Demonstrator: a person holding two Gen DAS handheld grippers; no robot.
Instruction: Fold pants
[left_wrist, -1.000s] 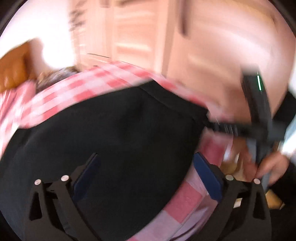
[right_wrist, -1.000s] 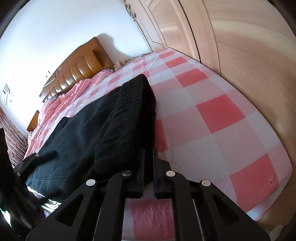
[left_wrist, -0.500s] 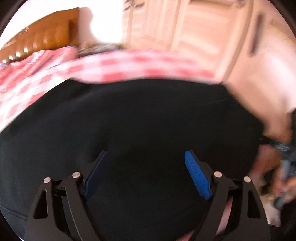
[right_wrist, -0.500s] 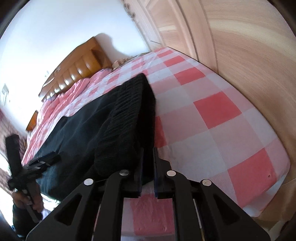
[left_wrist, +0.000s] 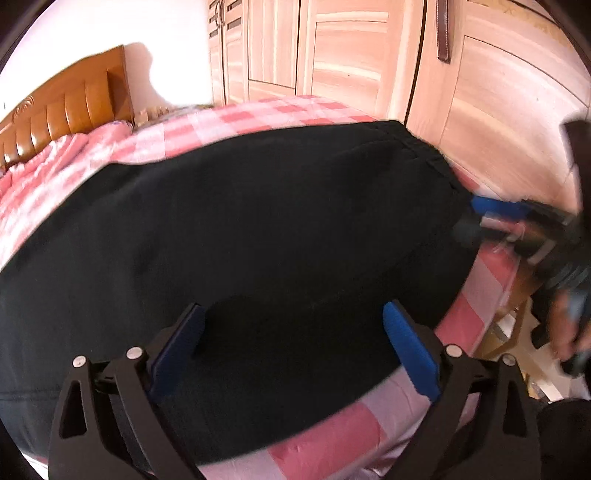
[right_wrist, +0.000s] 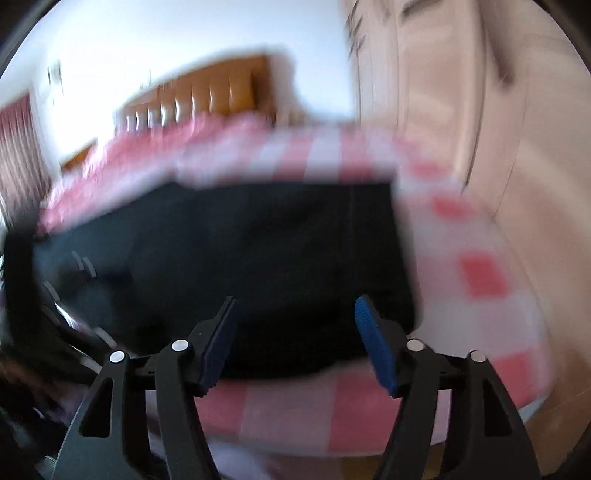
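Closest in, the left gripper (left_wrist: 291, 347) has its jaws spread wide with nothing between them, poised over the near edge of the black pants (left_wrist: 240, 229), and the right gripper (right_wrist: 295, 339) likewise shows its jaws well apart and empty, just in front of the garment's near hem. Ahead of both pairs of jaws the pants lie spread flat on the bed (left_wrist: 325, 439), which wears a pink-and-white check sheet, with the ribbed waistband (left_wrist: 417, 147) off to the right of the left jaws. Judging by the tidy, blocky outline in the blurred right wrist view, the legs seem already laid one over the other lengthwise; the crosswise folds look not yet done, though the blur leaves this uncertain. Beyond the garment stand the wooden headboard (left_wrist: 62, 103) and the wardrobe doors (left_wrist: 332, 48)
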